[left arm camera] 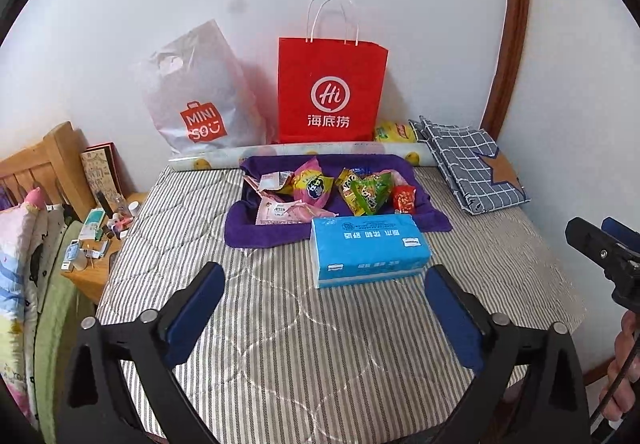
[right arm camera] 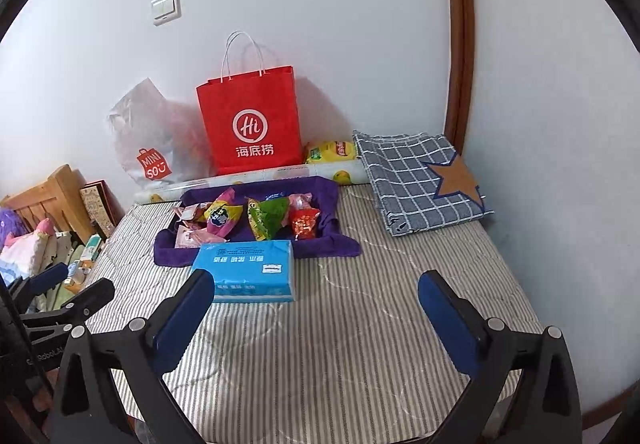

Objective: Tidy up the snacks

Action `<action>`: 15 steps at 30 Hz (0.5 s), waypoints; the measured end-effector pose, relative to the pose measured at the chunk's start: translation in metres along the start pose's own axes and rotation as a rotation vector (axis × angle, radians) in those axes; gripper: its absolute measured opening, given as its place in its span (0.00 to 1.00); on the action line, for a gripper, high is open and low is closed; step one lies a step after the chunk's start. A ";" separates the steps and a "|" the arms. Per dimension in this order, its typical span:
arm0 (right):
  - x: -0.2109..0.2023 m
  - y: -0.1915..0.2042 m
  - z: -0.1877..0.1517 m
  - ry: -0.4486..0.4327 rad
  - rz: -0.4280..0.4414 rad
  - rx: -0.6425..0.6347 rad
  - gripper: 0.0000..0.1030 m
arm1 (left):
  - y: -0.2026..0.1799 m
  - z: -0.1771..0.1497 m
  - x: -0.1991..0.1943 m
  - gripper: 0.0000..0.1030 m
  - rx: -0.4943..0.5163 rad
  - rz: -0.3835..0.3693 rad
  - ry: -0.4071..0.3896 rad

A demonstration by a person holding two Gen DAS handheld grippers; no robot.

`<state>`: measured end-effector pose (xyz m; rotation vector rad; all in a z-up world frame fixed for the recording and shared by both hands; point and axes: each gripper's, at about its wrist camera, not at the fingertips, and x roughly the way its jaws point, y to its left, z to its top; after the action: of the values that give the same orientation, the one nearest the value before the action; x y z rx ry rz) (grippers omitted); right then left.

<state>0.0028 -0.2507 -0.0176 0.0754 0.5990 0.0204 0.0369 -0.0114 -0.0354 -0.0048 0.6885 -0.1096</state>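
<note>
Several snack packets (left arm camera: 336, 189) (right arm camera: 256, 217), pink, yellow, green and red, lie in a purple cloth tray (left arm camera: 236, 228) (right arm camera: 344, 240) on a striped mattress. In front of the tray sits a blue tissue pack (left arm camera: 368, 250) (right arm camera: 248, 270). My left gripper (left arm camera: 326, 286) hovers over the mattress just short of the tissue pack, open, nothing between its blue pads. My right gripper (right arm camera: 316, 294) is also open and empty, to the right of the tissue pack; its left finger overlaps the pack's corner in view. The right gripper's tip (left arm camera: 600, 248) shows at the left wrist view's right edge.
A red paper bag (left arm camera: 330, 91) (right arm camera: 252, 119) and a white plastic bag (left arm camera: 196, 99) (right arm camera: 148, 143) stand against the wall behind the tray. A yellow packet (left arm camera: 396, 132) (right arm camera: 332, 151) and a folded checked cloth (left arm camera: 472, 167) (right arm camera: 420, 179) lie at the right. A cluttered wooden nightstand (left arm camera: 96, 240) is at the left.
</note>
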 end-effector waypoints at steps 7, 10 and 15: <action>-0.008 0.000 -0.003 -0.007 -0.011 -0.015 1.00 | -0.005 -0.002 -0.003 0.98 0.005 0.001 0.005; -0.010 -0.001 -0.003 -0.010 -0.005 -0.011 1.00 | -0.005 -0.002 -0.004 0.98 0.007 0.004 0.003; -0.010 -0.001 -0.003 -0.011 -0.005 -0.009 1.00 | -0.006 -0.003 -0.004 0.98 0.010 0.010 0.001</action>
<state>-0.0071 -0.2522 -0.0147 0.0647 0.5882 0.0176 0.0313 -0.0167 -0.0354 0.0084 0.6894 -0.1029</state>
